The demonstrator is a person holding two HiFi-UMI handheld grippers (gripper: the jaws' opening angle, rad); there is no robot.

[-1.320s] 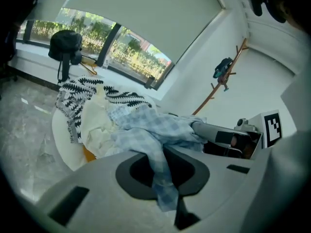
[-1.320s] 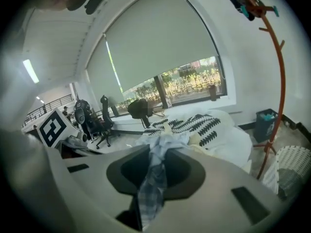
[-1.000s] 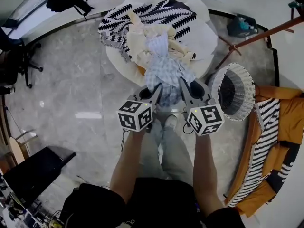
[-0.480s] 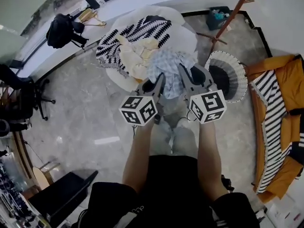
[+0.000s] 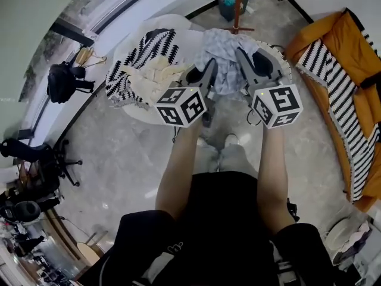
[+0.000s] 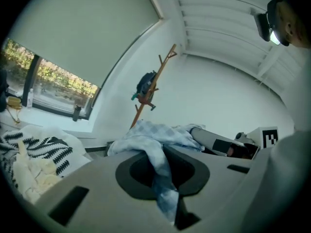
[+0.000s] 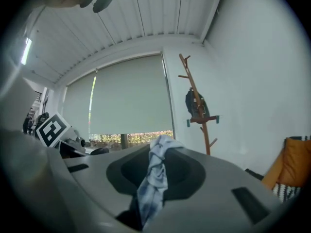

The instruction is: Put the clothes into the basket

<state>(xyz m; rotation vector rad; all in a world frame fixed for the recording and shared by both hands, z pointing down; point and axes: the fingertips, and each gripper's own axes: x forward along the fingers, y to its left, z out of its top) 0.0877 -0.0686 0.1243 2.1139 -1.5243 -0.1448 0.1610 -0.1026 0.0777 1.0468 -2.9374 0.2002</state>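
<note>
Both grippers hold one blue-and-white checked garment point(image 5: 223, 52) up in the air, bunched between them. My left gripper point(image 5: 208, 73) is shut on a twisted fold of it point(image 6: 160, 174). My right gripper point(image 5: 247, 58) is shut on another fold point(image 7: 153, 178). The white woven basket point(image 5: 284, 64) with a dark inside stands on the floor just behind and right of the garment, mostly hidden by it and by my right gripper. Cream clothes point(image 5: 152, 73) and a black-and-white patterned cloth point(image 5: 146, 46) stay on the round white table point(image 5: 140, 109), left of the grippers.
A wooden coat rack point(image 5: 237, 5) rises just beyond the basket, with a teal bin point(image 5: 229, 2) at its foot. An orange and striped sofa cover point(image 5: 351, 58) fills the right side. A black bag point(image 5: 62, 82) lies on the floor at the left. The person's feet point(image 5: 217, 142) are under the grippers.
Both grippers have lifted the checked garment off the pile on the table and carried it up and to the right, over by the basket. The head view has swung with them.
</note>
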